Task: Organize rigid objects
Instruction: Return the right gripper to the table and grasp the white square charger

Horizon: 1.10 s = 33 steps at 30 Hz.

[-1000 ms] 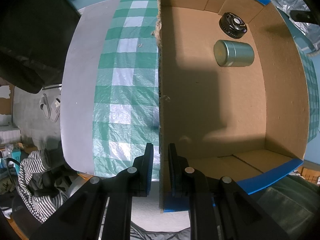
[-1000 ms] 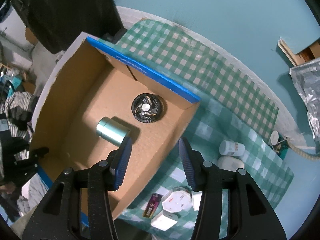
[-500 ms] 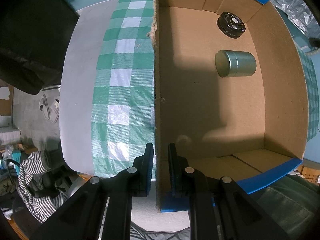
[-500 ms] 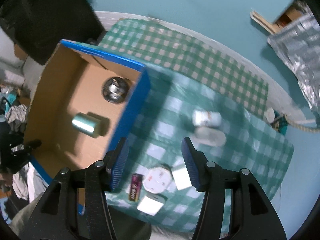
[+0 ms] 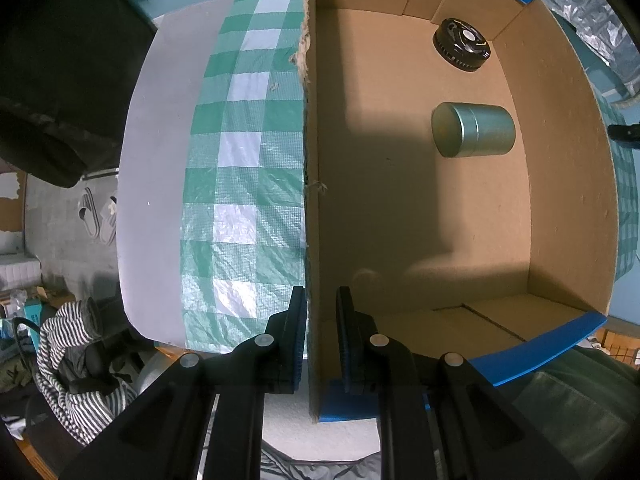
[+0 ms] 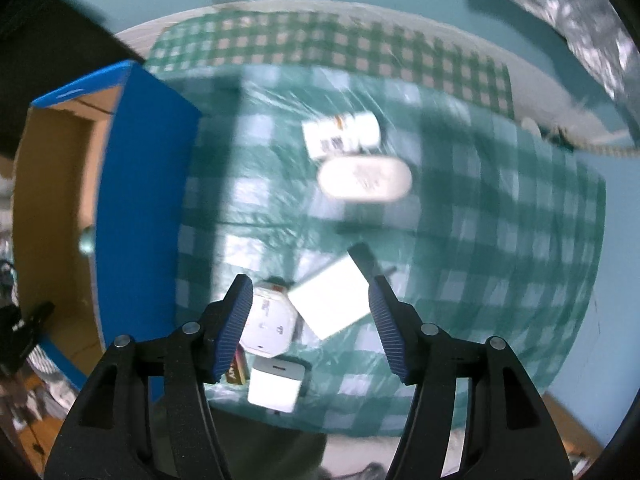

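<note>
Dim, fisheye-warped, right view blurred (motion)

right tool (image 6: 310, 320) opening above white square box (image 6: 330, 304), checked cloth (image 6: 480, 220)

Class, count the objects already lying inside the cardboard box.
2. A round black ribbed disc lies near the far corner; a grey-green metal cylinder tin lies on its side just nearer. The near wall may hide more.

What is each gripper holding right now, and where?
Left gripper clamps the brown cardboard box by its side wall's top edge. Right gripper holds nothing, jaws just opening.
</note>
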{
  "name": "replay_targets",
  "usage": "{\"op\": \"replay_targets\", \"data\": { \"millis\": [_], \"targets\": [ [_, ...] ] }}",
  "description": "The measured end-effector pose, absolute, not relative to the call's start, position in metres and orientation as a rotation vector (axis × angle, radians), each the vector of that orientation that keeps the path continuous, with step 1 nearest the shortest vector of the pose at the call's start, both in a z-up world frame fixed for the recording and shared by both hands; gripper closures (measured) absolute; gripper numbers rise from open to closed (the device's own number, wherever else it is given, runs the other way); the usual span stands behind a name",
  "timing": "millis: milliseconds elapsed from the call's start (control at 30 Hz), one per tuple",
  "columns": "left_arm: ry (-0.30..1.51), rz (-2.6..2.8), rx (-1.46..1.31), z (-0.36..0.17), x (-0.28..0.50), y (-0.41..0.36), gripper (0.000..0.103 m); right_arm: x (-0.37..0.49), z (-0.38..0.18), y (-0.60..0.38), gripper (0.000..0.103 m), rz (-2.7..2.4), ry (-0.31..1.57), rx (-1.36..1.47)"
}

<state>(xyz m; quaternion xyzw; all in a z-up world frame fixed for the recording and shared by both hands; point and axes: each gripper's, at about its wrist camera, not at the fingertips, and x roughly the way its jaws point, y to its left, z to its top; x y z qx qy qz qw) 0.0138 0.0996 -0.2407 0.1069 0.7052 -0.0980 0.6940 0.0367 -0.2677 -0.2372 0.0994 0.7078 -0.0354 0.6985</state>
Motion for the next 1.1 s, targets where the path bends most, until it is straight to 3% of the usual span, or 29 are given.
{"op": "replay_targets", "data": {
  "millis": [433, 567, 1100],
  "targets": [
    [1.574, -0.219, 0.241, -0.244, 0.014, 0.1, 0.088, 0.023, -0.286, -0.304, 0.038, -0.324, 1.607, 0.559],
    [1.573, -0.218, 0.238, -0.244, 0.013, 0.101, 0.088, 0.024, -0.292, -0.303, 0.034, -0.383, 1.611, 0.547],
    [1.579, -0.216, 0.23, -0.243, 0.016, 0.102, 0.089, 0.03, -0.313, -0.291, 0.037, -0.375, 1.634, 0.456]
  ]
}}
